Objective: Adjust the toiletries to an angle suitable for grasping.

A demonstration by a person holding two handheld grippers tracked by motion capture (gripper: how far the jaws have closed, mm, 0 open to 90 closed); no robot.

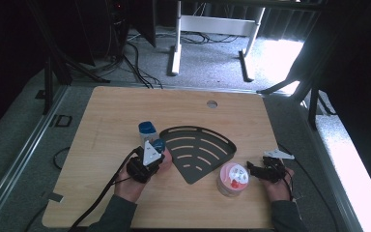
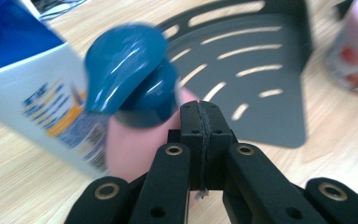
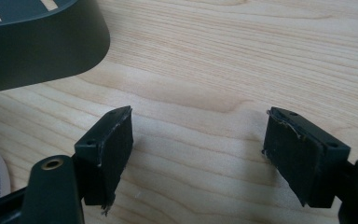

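High view is pretty dim, with blown-out daylight glare on the floor (image 1: 352, 164) at right. Left gripper view has the blue-capped bottle (image 2: 126, 79) smeared soft up close. Right gripper view's bench (image 3: 223, 60) grain is sharp.

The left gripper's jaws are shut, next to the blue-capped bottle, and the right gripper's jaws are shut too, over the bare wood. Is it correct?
Not quite. The right gripper has its jaws wide open over the wooden table, as the right gripper view shows. The left gripper is indeed shut, beside the blue-capped bottle.
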